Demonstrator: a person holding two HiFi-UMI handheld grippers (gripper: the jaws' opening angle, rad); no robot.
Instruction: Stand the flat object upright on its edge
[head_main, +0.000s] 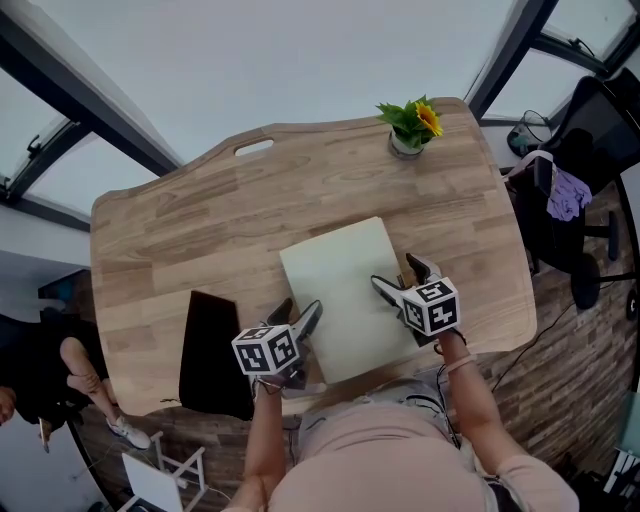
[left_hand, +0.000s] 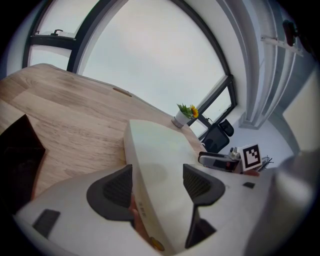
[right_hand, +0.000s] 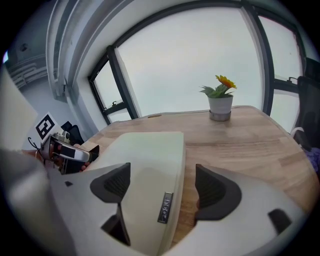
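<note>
At the desk's (head_main: 190, 235) far right corner, 1 small pot (head_main: 405, 146) holds a sunflower (head_main: 429, 118) with green leaves. The cream flat object (head_main: 340, 280) lies flat by the middle of the front edge, its near end close to that edge. The left gripper (head_main: 298, 312) has its 2 jaws wide astride the object's left edge, pads clear of it. The right gripper (head_main: 397, 275) is equally wide astride the right edge, pads off it too. A black flat thing (head_main: 212, 352) lies at the front left edge, near the left gripper. Open wood spreads from the object to the far and left edges. An office chair (head_main: 585, 140) stands beyond the right edge.
</note>
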